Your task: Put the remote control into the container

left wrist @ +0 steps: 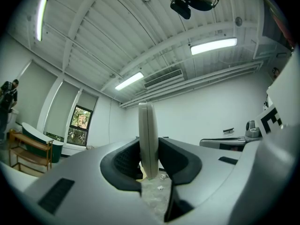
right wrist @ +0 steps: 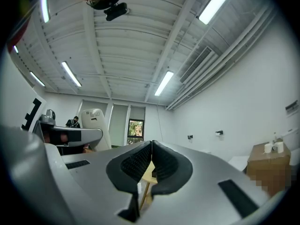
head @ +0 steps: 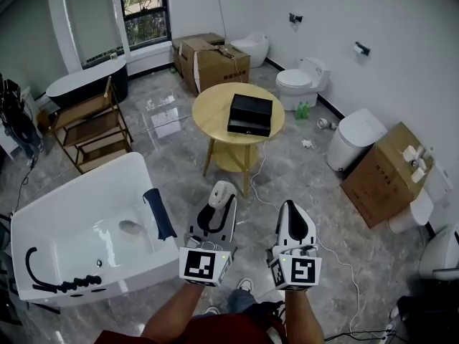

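The remote control is a slim white handset standing on edge between the jaws of my left gripper, which is shut on it. In the left gripper view the remote rises upright out of the dark pads. My right gripper hangs beside the left one, shut with nothing in it; its ribbed pads meet. The container, a flat black box, lies on a round yellow table ahead of both grippers, well apart from them.
A white bathtub stands at the left, close to my left gripper. Toilets, cardboard boxes and a wooden rack ring the table. A white cable trails over the marble floor at the right.
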Available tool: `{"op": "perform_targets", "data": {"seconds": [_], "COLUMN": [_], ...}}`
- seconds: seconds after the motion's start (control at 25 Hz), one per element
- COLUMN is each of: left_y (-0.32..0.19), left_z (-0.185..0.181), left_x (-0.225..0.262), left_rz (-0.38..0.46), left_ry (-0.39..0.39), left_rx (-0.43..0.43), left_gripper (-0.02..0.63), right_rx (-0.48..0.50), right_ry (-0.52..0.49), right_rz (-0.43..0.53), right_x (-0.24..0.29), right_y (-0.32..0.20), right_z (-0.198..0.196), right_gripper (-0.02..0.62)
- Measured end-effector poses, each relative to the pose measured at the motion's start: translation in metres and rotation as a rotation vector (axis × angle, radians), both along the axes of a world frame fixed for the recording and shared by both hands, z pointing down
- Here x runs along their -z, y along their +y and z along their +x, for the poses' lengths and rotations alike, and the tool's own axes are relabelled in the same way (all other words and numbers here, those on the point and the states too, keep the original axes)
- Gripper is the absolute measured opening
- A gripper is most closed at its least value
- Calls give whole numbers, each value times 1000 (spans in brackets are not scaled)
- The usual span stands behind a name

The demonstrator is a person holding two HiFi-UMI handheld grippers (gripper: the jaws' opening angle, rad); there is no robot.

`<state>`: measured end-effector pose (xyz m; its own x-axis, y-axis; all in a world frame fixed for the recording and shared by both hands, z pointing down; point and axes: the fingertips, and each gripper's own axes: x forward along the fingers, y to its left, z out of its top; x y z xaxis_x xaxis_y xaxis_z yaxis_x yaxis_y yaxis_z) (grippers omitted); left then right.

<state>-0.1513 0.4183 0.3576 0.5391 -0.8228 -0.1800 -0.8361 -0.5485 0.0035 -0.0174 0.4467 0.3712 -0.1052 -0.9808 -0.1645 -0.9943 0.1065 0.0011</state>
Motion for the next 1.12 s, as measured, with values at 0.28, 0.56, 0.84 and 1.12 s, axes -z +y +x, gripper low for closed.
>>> {"op": "perform_targets", "data": {"seconds": [0.28, 0.56, 0.84, 1.12], "left_y": [-57, -90, -121, -165], "left_z": [52, 108, 138, 147], "left_x": [13, 9, 3, -5], "left_rz": [11, 11, 3, -8], "left_ry": [-19, -46, -64, -55], "left_rx": [28, 43, 45, 49], "left_gripper": [117, 117, 117, 117], "right_rx": [30, 47, 59, 42], "right_ry": [-22, -11, -27, -19], "right_rz": [17, 28, 23, 26], "right_x": [8, 5, -2, -8], "right_y": [-59, -88, -123, -165], "right_z": [56, 112, 136, 146], "right_gripper": [21, 21, 21, 21]}}
